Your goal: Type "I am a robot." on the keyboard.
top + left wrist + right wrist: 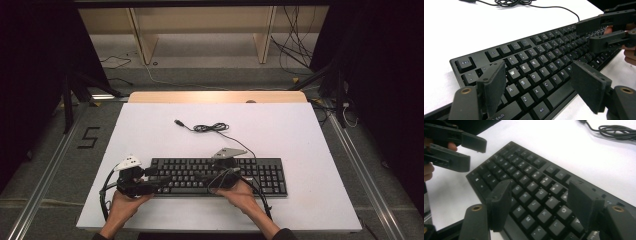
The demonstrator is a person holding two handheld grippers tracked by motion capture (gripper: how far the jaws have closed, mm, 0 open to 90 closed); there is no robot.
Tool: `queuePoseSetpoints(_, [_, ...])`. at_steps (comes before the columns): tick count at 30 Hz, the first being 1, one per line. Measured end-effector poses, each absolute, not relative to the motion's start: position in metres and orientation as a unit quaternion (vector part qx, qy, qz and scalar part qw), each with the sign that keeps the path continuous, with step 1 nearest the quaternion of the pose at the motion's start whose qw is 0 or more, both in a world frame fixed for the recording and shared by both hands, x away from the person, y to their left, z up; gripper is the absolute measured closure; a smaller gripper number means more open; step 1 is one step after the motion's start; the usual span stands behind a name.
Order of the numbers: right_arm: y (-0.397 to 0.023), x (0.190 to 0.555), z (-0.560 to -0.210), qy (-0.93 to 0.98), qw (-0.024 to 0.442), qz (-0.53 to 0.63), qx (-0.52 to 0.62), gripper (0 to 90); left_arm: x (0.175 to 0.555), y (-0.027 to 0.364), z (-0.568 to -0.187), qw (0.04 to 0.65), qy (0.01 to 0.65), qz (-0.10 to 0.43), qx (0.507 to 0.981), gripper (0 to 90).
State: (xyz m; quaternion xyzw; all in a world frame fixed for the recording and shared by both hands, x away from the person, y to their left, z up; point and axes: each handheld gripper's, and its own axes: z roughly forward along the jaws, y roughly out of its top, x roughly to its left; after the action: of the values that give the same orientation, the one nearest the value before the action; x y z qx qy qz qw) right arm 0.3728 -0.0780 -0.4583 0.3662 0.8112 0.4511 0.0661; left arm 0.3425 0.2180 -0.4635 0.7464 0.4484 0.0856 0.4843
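Both grippers are hovering wide over the keyboard [220, 176]: left gripper [156, 181] at nine o'clock, right gripper [202, 176] centre.

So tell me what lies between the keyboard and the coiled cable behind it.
Bare white table top, apart from the cable's own lead running back to the keyboard, plain in the high view.

Left gripper [159, 179] jaws apart, held low, right gripper [202, 176] jaws apart, both pointing inward
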Motion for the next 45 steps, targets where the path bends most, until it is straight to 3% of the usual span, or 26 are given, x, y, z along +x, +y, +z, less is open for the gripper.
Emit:
queuePoseSetpoints(4, [-0.074,0.370,-0.458,0.812,0.062,0.455,0.360,40.5,0.342,0.219,-0.463,0.486,0.449,0.089,0.745,28.2])
queuePoseSetpoints(12, [-0.063,0.366,-0.461,0.822,0.053,0.451,0.343,63.6,0.342,0.221,-0.463,0.491,0.452,0.091,0.739,28.2])
queuePoseSetpoints(24, [-0.049,0.363,-0.470,0.836,0.045,0.437,0.331,88.0,0.341,0.222,-0.461,0.500,0.448,0.095,0.735,28.2])
queuePoseSetpoints(45, [-0.033,0.362,-0.486,0.855,0.056,0.405,0.320,90.0,0.340,0.221,-0.461,0.506,0.444,0.097,0.733,28.3])
